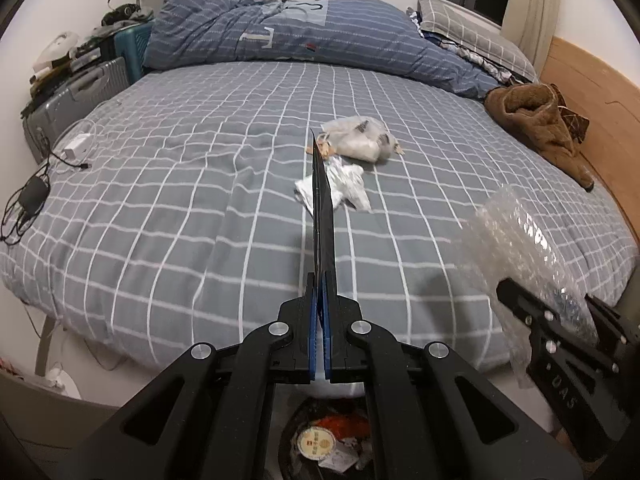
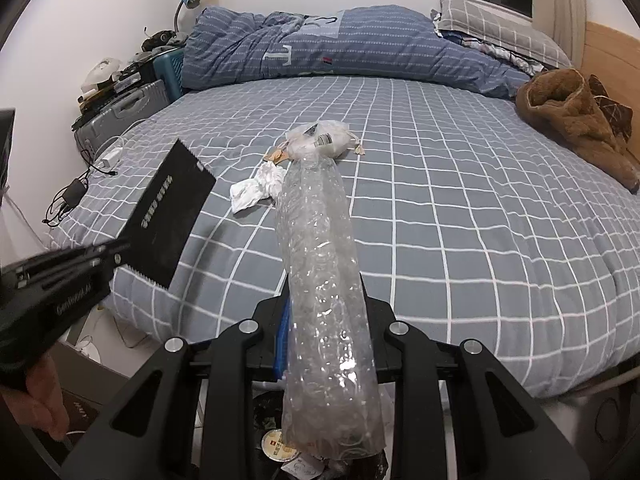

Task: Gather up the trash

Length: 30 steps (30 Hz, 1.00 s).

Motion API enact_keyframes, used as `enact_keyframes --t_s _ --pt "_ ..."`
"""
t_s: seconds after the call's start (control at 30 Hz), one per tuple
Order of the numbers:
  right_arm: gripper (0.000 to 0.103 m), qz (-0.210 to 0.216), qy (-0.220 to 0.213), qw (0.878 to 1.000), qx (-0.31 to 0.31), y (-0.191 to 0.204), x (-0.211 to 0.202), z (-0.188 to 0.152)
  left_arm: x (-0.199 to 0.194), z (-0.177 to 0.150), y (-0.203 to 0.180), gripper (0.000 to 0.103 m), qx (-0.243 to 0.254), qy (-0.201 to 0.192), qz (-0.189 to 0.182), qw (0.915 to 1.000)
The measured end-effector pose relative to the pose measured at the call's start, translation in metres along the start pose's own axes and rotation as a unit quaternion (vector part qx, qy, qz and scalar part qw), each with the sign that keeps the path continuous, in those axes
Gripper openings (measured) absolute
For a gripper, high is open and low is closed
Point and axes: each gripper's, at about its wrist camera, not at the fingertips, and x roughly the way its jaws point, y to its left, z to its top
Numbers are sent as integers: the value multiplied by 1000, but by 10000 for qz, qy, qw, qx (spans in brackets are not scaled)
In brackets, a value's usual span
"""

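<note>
Left gripper (image 1: 322,280) pinches the black packet (image 2: 168,216), right gripper (image 2: 326,320) squeezes the bubble wrap (image 2: 320,272) – both hang above the bin (image 1: 320,444) beside the bed (image 1: 160,220), seemingly for dropping

Both wrist cameras look obliquely down from the bed's (image 1: 200,208) foot edge toward 12 o'clock; both frame its whole surface.

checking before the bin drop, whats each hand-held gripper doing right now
Left hand-held gripper: closed on the flat black packet.
Right hand-held gripper: closed on the bubble wrap roll.
</note>
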Motion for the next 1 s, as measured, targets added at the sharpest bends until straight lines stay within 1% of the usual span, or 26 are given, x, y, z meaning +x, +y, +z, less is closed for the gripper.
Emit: enact_keyframes --t_s 0.13,0.47,0.73,1.0 --pt "25 -31 -19 10000 61 -1 -14 -6 -13 -18 -5 1 19 41 -30 10000" --pt "25 4 -60 9999 107 4 -49 -25 -37 -50 -8 1 -15 130 -91 9999" --pt "25 17 23 10000 81 14 -65 -43 -56 -71 -8 1 -42 195 -100 9998" --pt "25 15 207 9997 110 21 -80 -65 -67 -99 -7 1 -65 424 -81 9990"
